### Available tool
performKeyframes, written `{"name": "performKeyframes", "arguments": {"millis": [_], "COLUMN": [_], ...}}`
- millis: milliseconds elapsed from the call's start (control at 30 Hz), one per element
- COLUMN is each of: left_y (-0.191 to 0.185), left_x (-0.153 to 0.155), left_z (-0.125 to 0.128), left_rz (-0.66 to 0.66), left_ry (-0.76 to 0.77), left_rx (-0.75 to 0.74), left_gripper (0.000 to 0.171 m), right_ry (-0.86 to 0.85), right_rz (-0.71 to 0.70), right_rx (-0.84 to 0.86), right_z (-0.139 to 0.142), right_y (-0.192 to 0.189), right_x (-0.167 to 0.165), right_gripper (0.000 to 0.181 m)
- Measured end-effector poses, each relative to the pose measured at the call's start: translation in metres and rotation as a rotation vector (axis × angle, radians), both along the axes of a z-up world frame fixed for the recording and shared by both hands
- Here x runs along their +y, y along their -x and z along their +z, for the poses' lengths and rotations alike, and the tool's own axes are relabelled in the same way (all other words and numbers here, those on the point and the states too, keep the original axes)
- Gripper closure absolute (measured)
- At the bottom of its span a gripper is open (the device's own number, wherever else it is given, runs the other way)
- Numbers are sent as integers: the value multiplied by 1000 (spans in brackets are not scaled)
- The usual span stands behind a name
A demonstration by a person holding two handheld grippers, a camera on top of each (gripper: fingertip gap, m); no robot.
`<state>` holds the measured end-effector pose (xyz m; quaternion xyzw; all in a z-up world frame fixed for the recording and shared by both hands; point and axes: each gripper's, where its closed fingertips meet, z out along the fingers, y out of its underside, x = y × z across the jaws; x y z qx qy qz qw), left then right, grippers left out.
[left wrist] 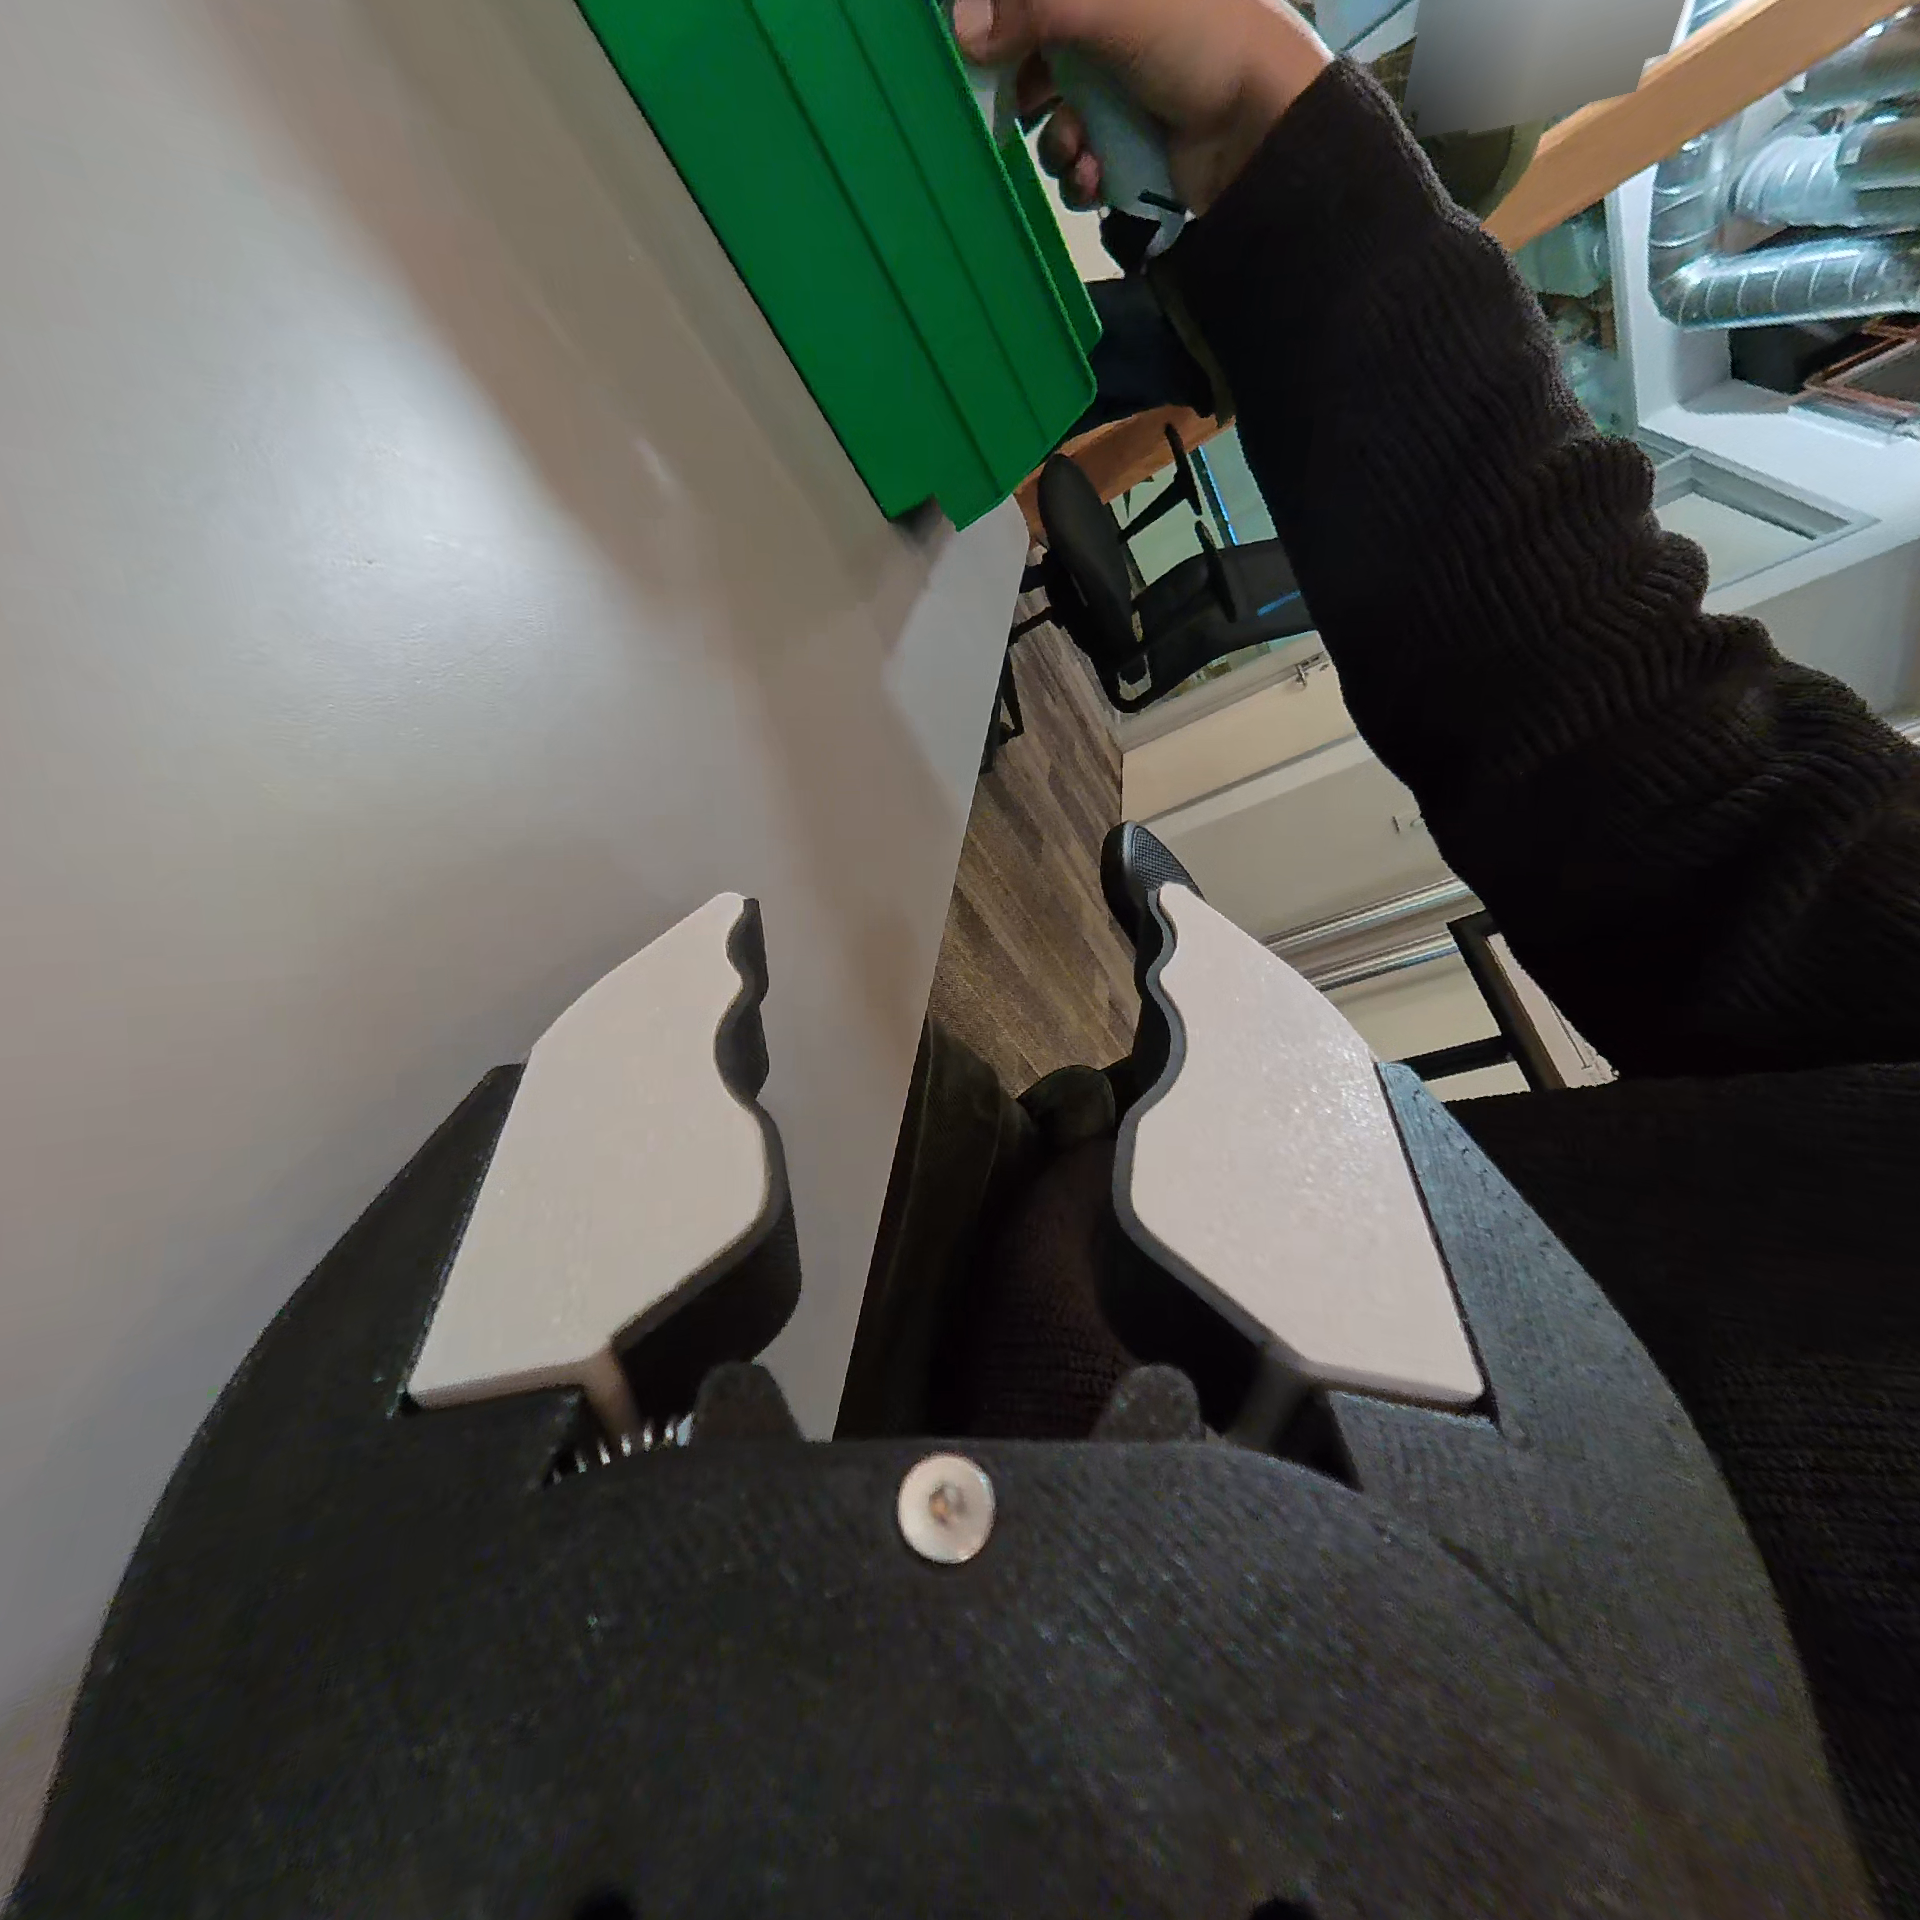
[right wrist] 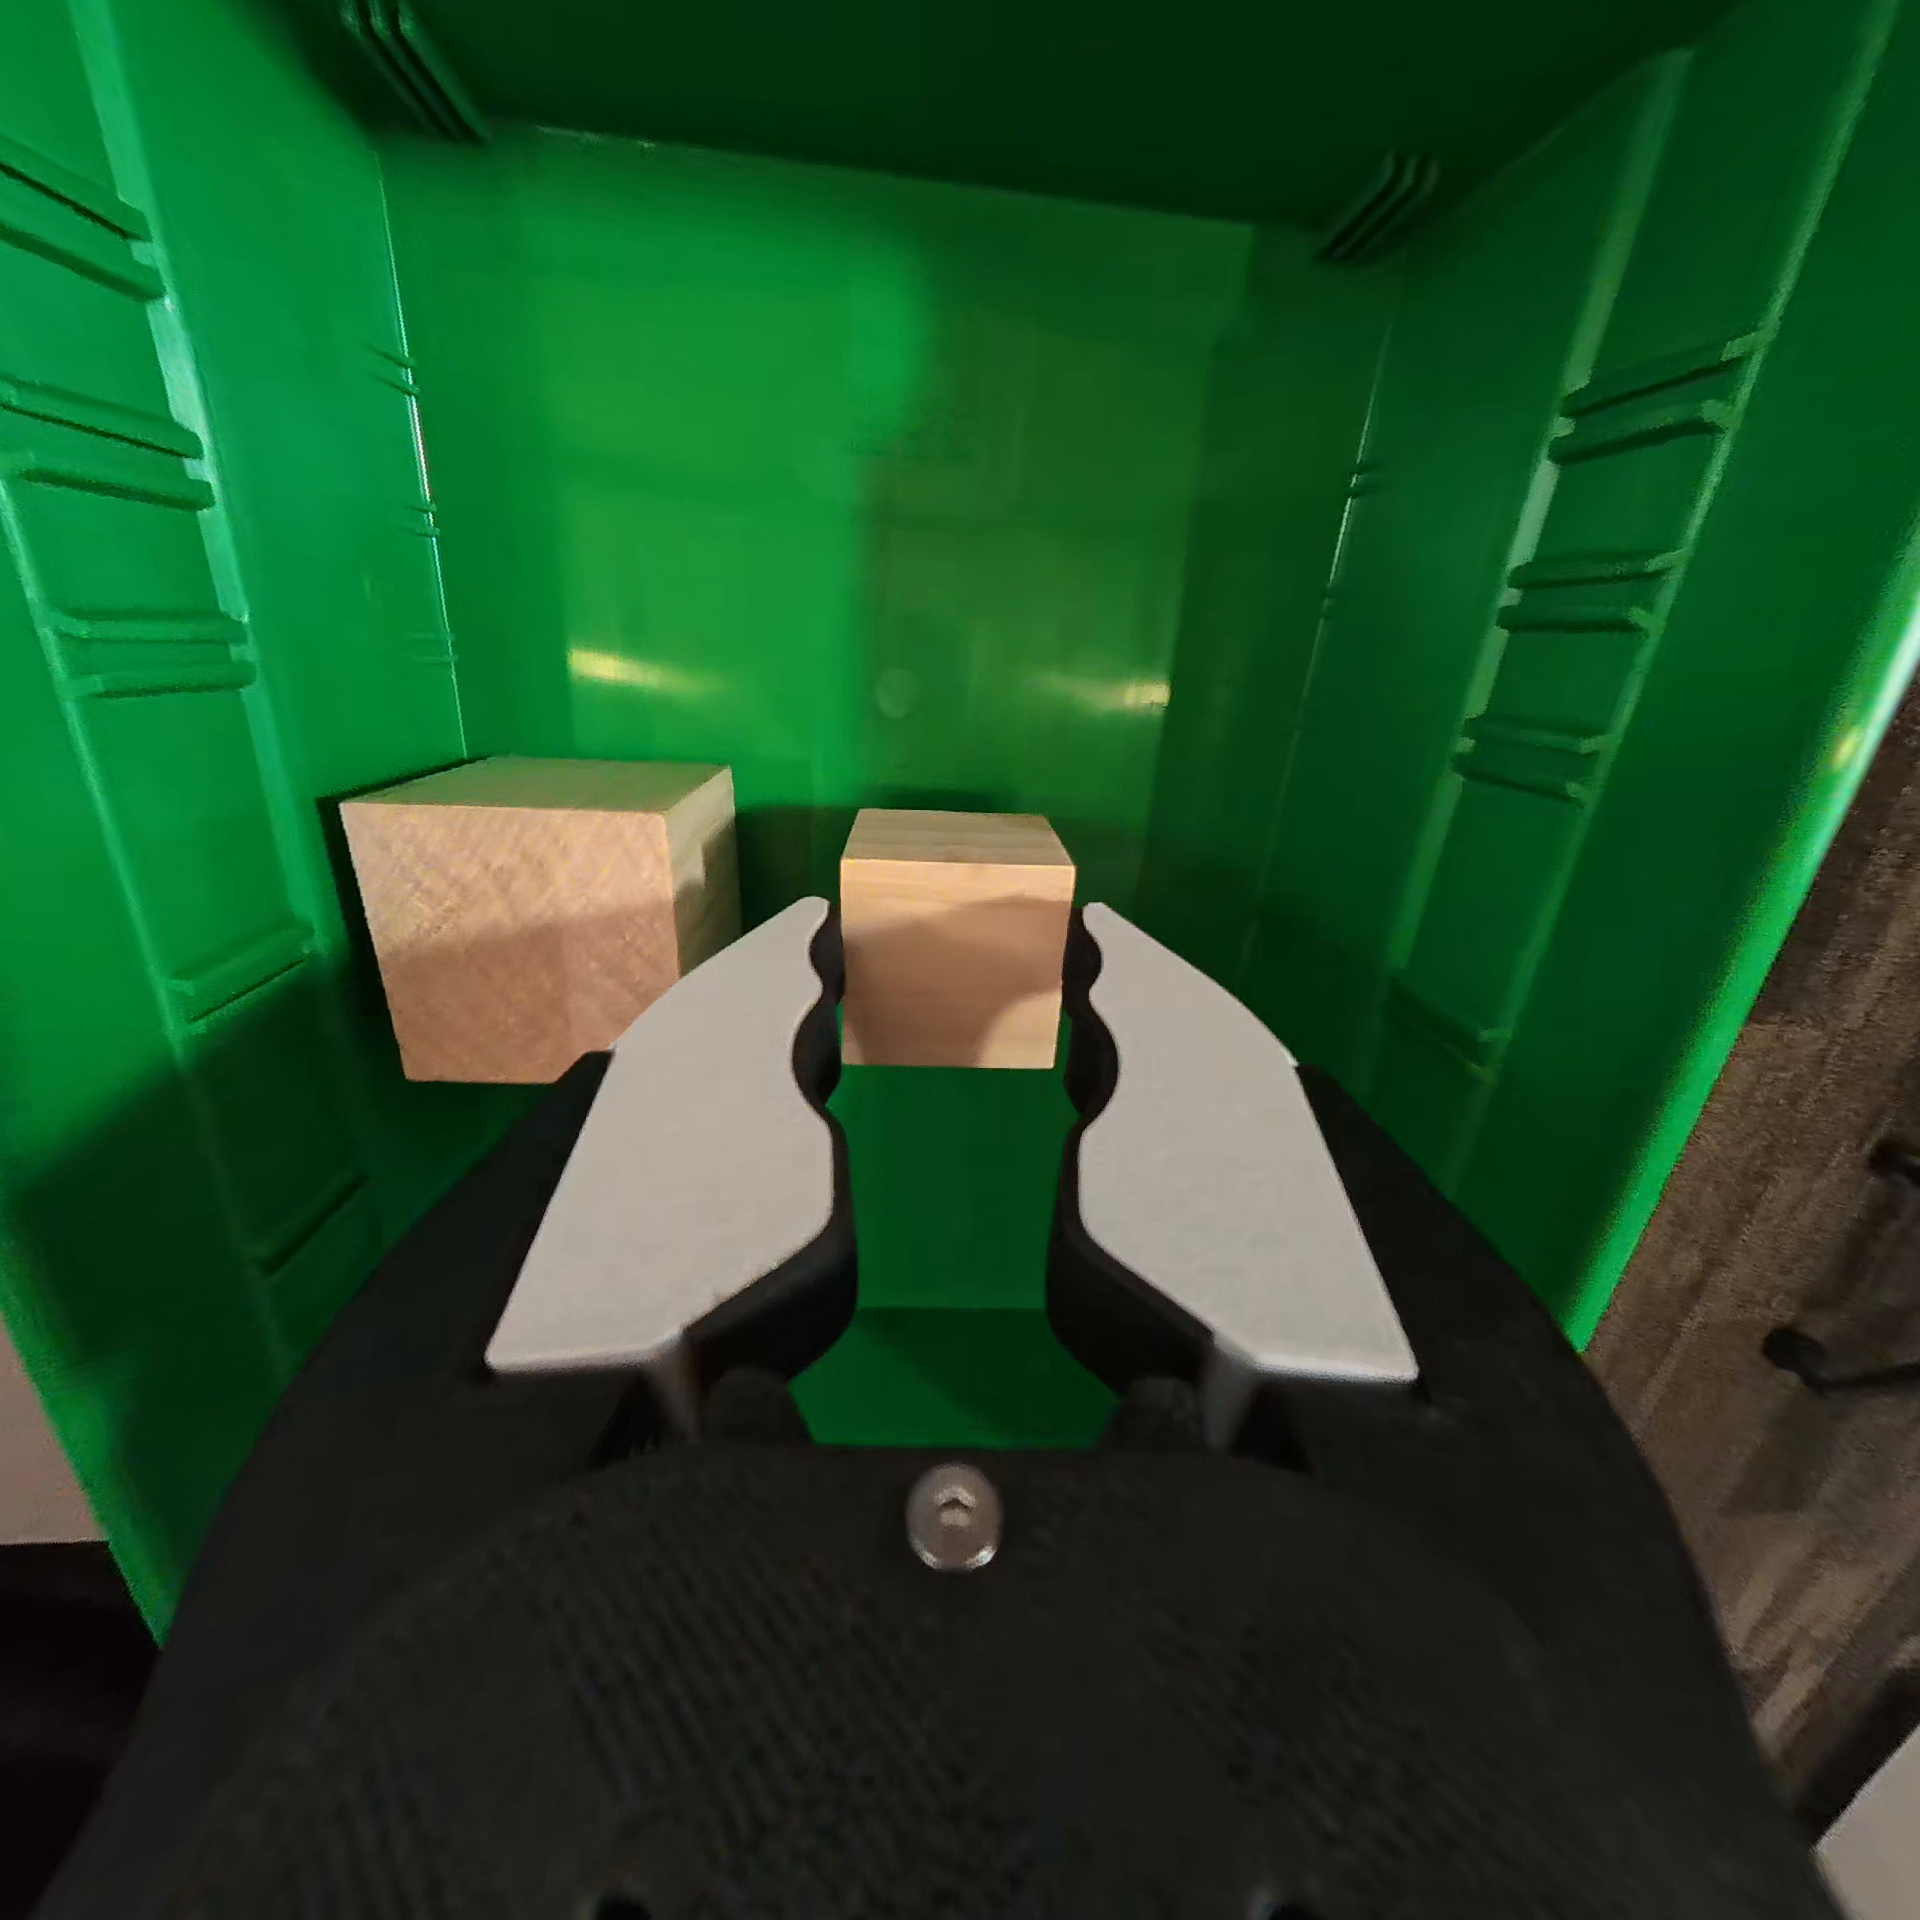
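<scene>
My right gripper (right wrist: 954,925) reaches into a green plastic bin (right wrist: 260,520). Its two fingertips press the left and right faces of a small wooden cube (right wrist: 951,966), so it is shut on the cube. A larger wooden cube (right wrist: 520,914) stands just left of it, against the bin's left wall. My left gripper (left wrist: 945,894) is open and empty, held over the edge of a white table (left wrist: 312,623), well short of the bin (left wrist: 883,260). A hand (left wrist: 1174,83) in a dark knitted sleeve holds the other gripper's grey handle (left wrist: 1112,135) at the bin's rim.
The bin sits near the table's edge. Beyond the edge are a wood-pattern floor (left wrist: 1039,831), a black office chair (left wrist: 1091,561) and shelving with silver ducts (left wrist: 1766,208). The sleeved arm (left wrist: 1507,623) crosses the right side of the left wrist view.
</scene>
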<state>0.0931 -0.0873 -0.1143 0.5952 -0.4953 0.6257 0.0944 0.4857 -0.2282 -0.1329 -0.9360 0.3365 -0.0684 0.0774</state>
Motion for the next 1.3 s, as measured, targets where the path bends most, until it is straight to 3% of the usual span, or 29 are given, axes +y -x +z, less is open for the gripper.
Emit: {"name": "performKeyframes", "arguments": {"millis": [1300], "left_y": [2], "left_x": [-8], "left_z": [-3], "left_rz": [-30], "left_ry": [-24], "left_rx": [11], "left_gripper": [102], "right_ry": [-25], "right_rz": [-22], "right_rx": [4], "right_z": [-14], "right_y": [8], "right_x": [7], "right_gripper": [139]}}
